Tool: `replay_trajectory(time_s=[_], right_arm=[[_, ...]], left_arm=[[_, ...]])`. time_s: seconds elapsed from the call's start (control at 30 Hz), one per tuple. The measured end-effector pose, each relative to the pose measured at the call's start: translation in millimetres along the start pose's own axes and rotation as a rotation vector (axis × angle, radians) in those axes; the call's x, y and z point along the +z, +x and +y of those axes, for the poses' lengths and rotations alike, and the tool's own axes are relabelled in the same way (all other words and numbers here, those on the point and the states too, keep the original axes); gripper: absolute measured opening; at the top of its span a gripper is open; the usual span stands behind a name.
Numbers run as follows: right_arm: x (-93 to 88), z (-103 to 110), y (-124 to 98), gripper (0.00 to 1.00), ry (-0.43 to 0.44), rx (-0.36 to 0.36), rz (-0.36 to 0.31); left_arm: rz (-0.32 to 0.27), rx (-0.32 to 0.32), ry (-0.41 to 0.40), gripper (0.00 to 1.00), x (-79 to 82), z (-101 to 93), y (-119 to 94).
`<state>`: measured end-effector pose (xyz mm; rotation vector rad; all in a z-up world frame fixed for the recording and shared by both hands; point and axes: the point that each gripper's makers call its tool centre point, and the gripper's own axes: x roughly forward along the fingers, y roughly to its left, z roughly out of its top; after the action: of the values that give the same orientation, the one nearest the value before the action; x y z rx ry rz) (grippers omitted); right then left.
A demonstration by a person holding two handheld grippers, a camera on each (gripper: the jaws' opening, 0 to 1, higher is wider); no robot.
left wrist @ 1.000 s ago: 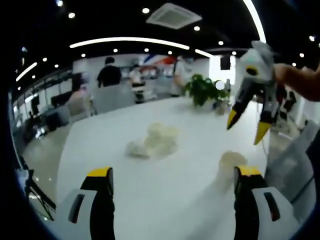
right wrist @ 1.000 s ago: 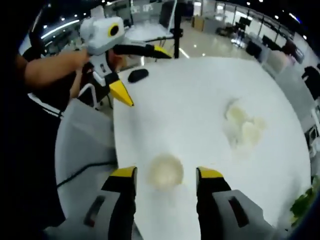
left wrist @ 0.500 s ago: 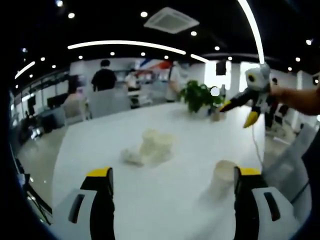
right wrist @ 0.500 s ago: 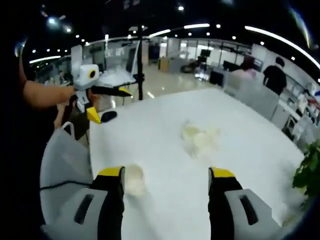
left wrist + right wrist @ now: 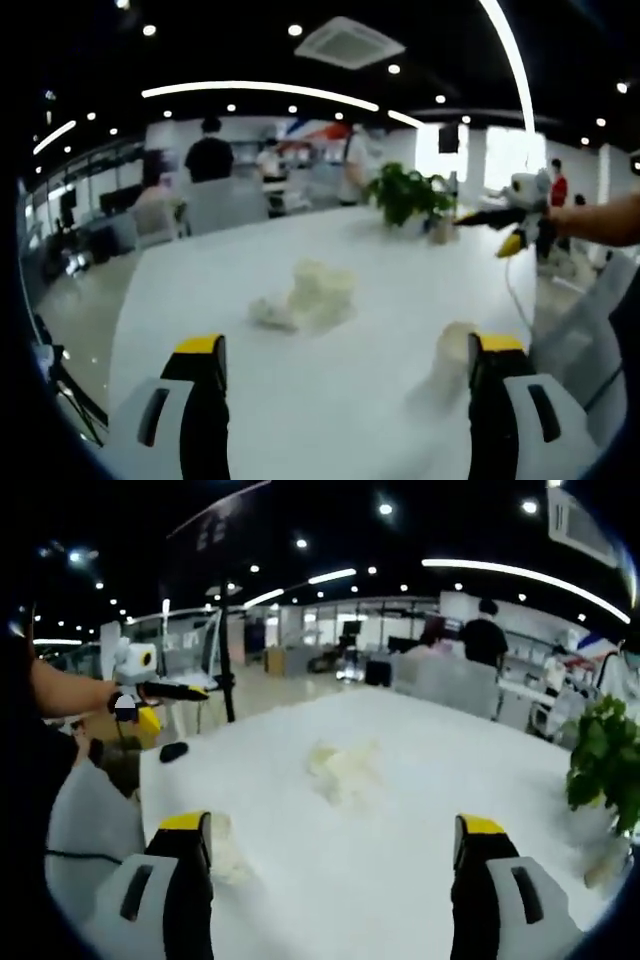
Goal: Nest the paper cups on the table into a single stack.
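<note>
surface [image 5: 330, 370] white | cup pile [image 5: 305, 295] mid-surface | lone cup [image 5: 452, 352] nearer than pile, beside right jaw | left hand-held gripper [image 5: 345, 350] released, right hand-held gripper [image 5: 335, 830] released, both empty | risk: wide jaws toppling light cup

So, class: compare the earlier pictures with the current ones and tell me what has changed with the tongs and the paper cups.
Both tongs have lifted and drawn apart: in the left gripper view the right tongs now sit farther off, near the table's far edge; in the right gripper view the left tongs look smaller too. Both are open and empty. The cluster of cups and the single cup on the white table look unmoved.
</note>
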<state>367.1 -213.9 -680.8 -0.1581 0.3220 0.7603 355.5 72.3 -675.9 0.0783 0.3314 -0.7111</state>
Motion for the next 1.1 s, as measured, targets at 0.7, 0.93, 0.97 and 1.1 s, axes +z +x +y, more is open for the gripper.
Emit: replay_trajectory(time_s=[0.7,0.93,0.97,1.1], right_arm=[[-18.3,-6,-12,1.00,0.009,-0.034,-0.025],[-16.5,-6,-9,1.00,0.014,-0.034,-0.032],[-16.3,-6,-9,1.00,0.016,-0.033,-0.035],[-16.5,-7,-6,1.00,0.010,-0.041,-0.039]], left_arm=[[-0.012,0.016,0.024,0.98,-6.3,5.8,-3],[-0.018,0.030,0.024,0.98,-4.8,9.5,-3],[-0.019,0.032,0.022,0.98,-4.7,9.4,-3],[-0.018,0.037,0.021,0.98,-6.2,10.8,-3]])
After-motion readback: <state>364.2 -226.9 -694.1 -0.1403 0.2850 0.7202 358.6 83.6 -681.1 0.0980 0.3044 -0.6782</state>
